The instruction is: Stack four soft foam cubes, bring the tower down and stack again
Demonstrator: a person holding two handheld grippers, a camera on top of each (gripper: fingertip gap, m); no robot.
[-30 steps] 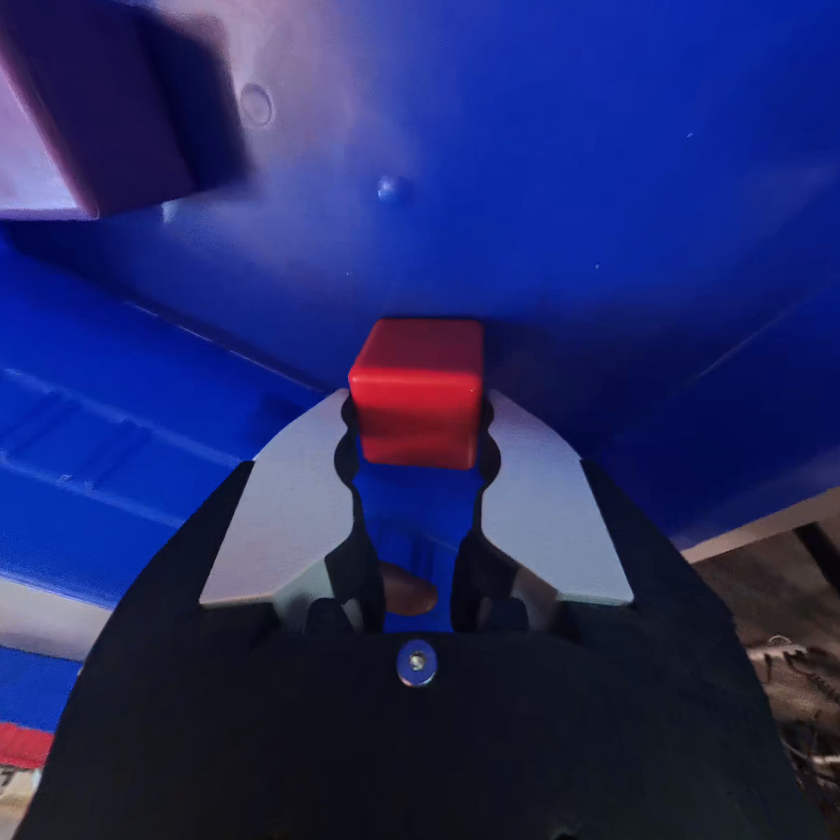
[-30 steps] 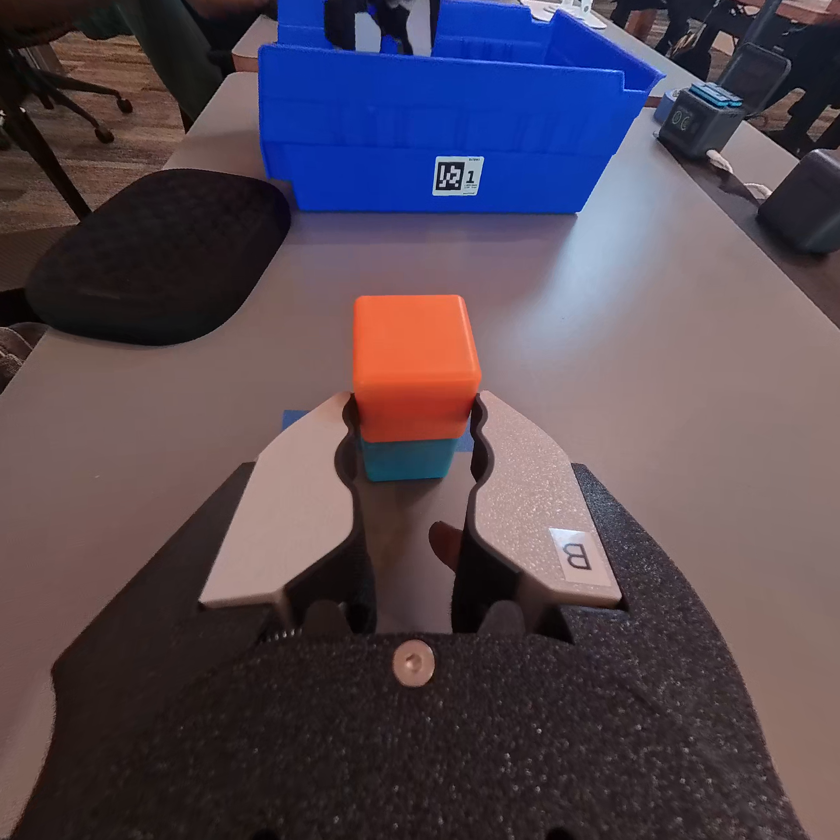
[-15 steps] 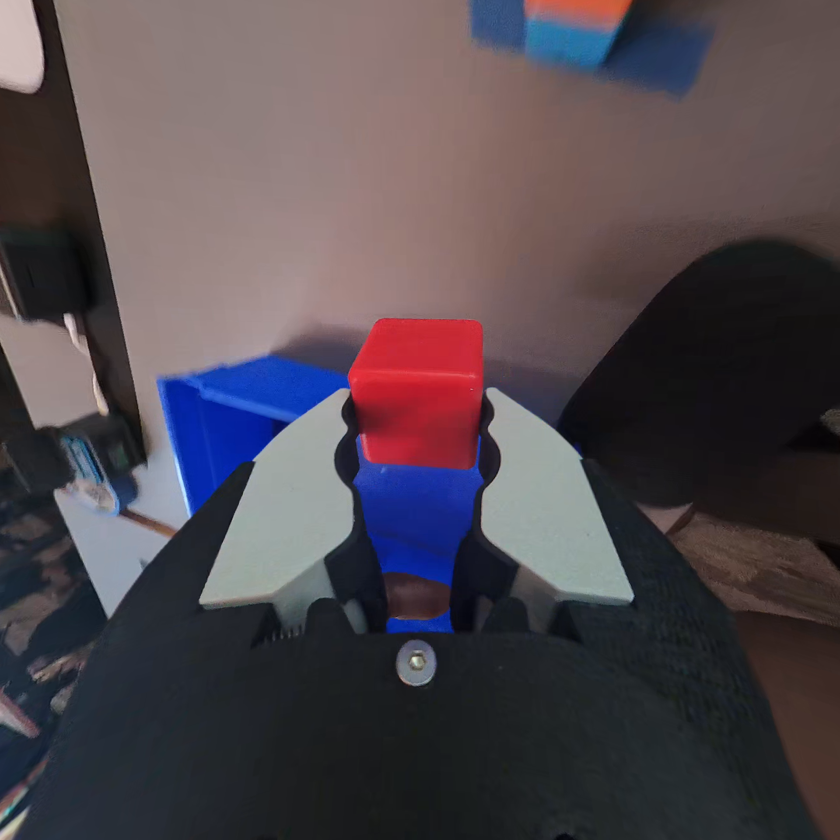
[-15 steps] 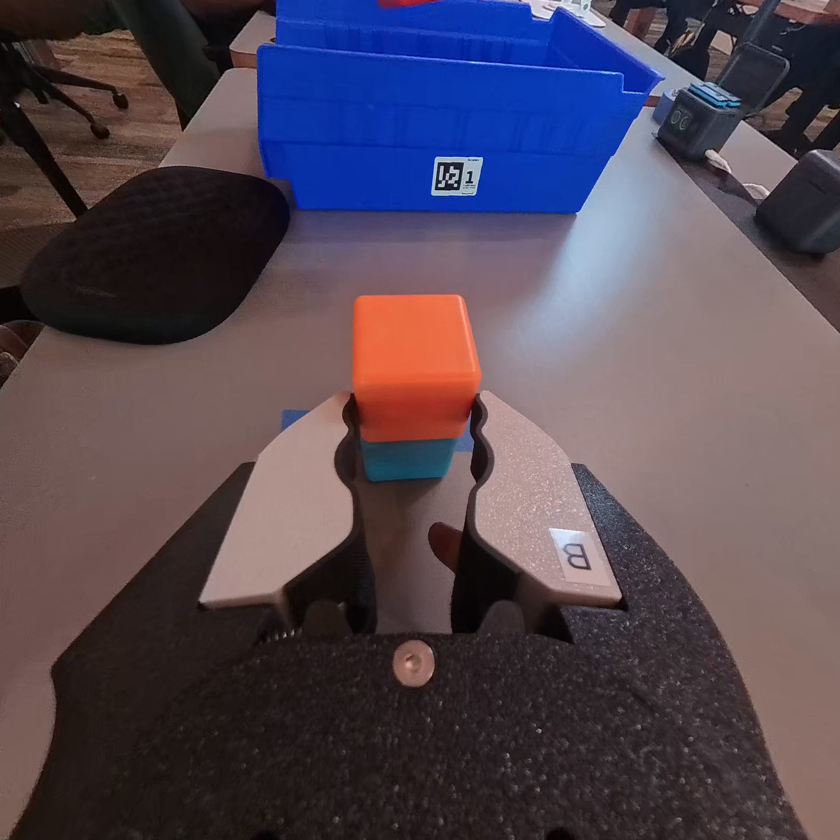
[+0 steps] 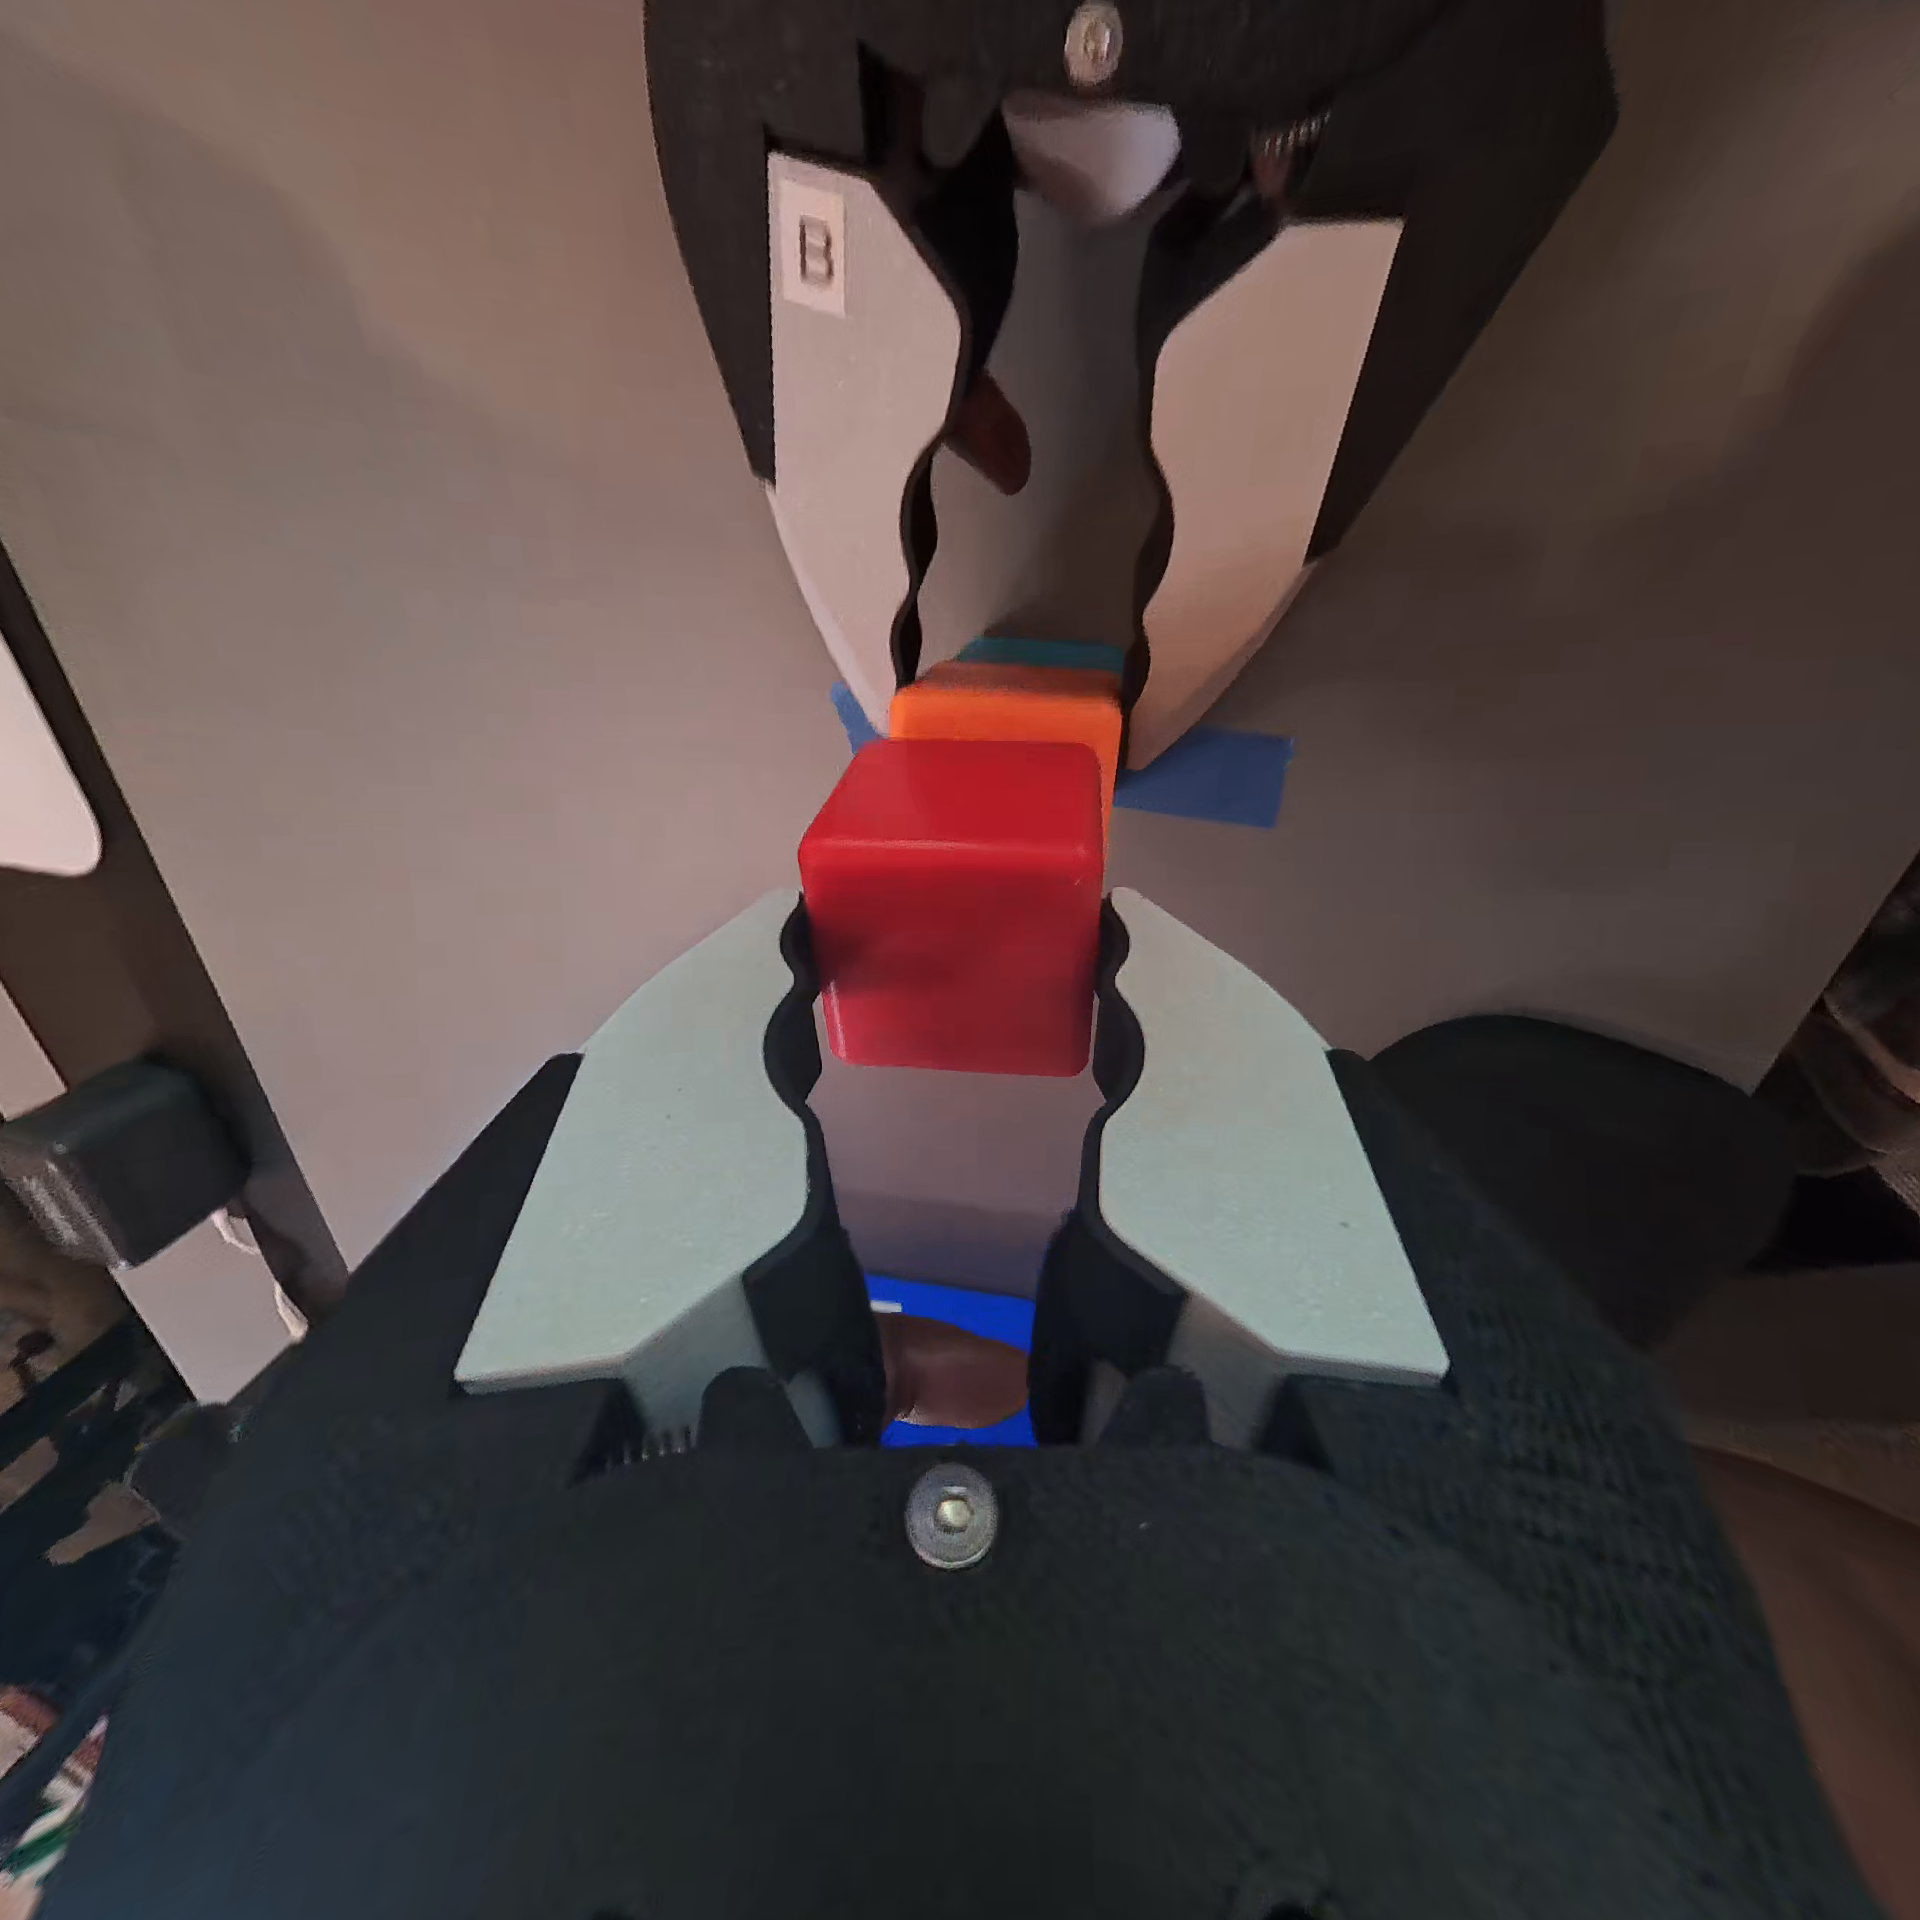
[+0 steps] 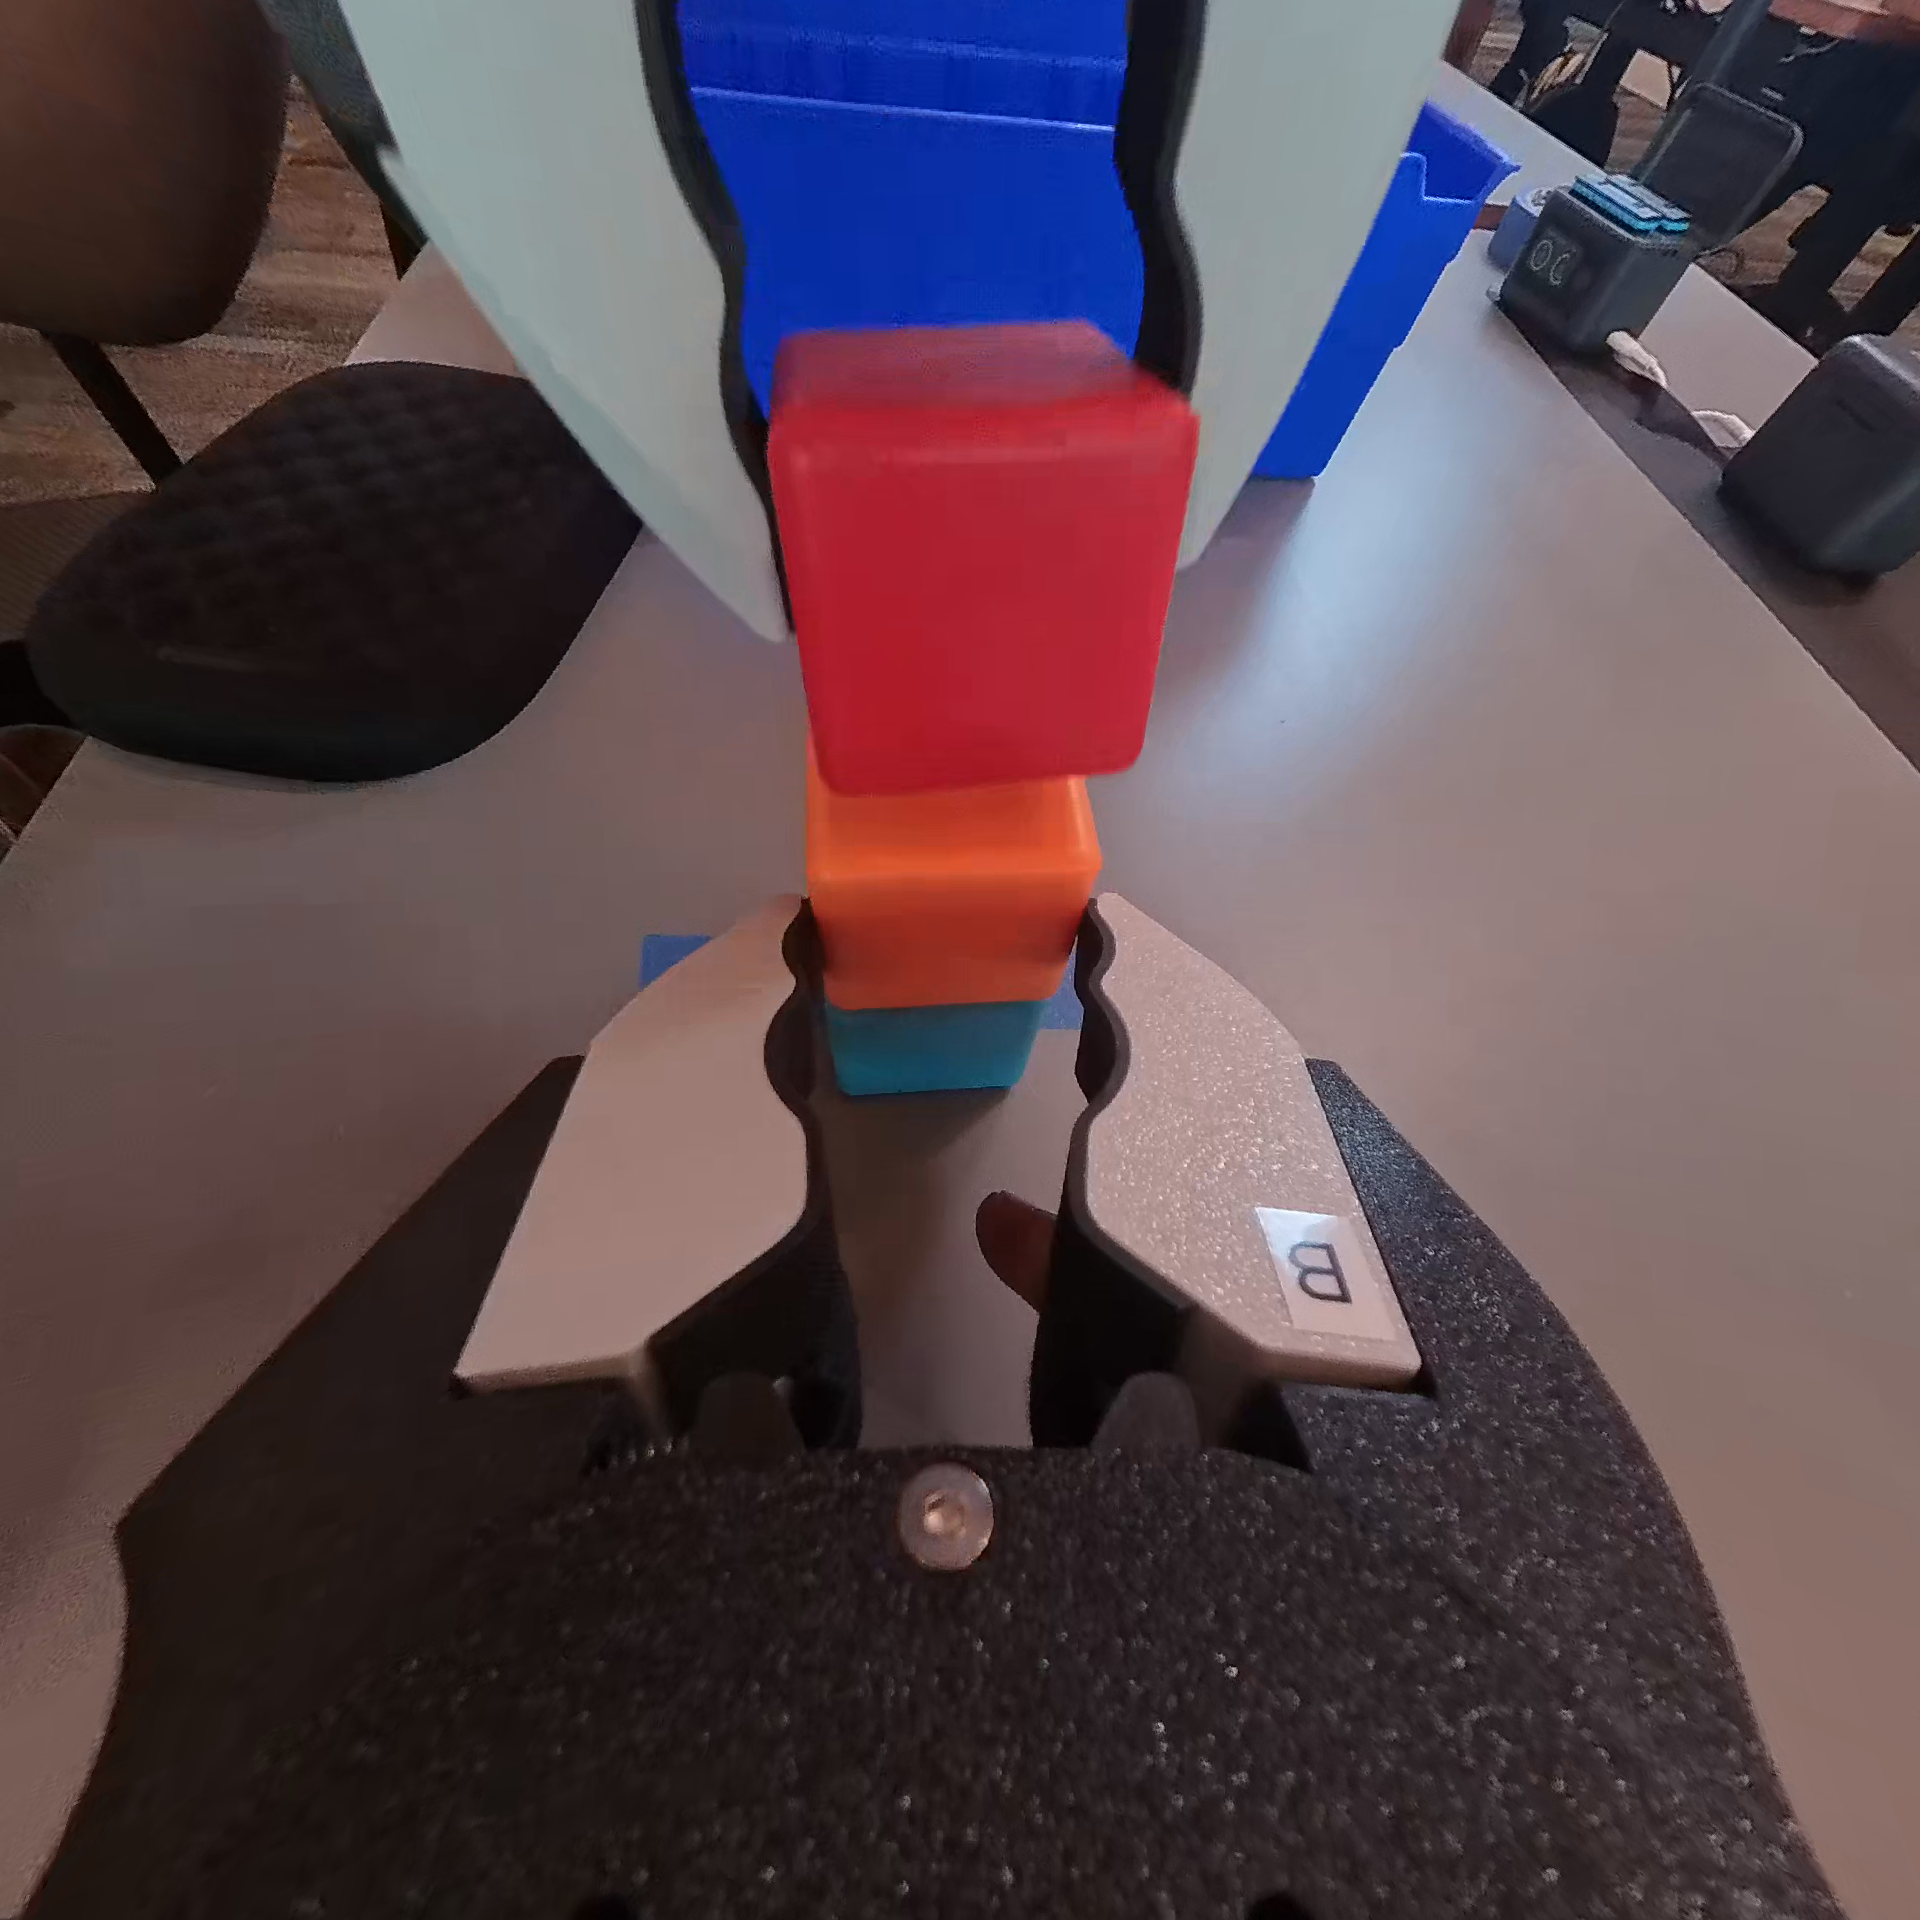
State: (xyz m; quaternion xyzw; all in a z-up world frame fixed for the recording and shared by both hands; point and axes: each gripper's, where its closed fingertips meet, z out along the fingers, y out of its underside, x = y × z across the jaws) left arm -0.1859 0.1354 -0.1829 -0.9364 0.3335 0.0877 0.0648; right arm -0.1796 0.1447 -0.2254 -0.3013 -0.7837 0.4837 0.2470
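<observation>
On grey table (image 6: 1455,831): teal cube (image 6: 930,1055) under orange cube (image 6: 945,894), pinched by right gripper (image 6: 940,971). Left gripper (image 5: 951,966) pinching red cube (image 5: 951,914) just above; fourth cube unseen.

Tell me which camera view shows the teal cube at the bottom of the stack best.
The right wrist view: the teal cube shows a whole side face on the table, under the orange cube held by the right claw. The left wrist view shows only a thin teal sliver behind the orange cube and the red cube.
</observation>
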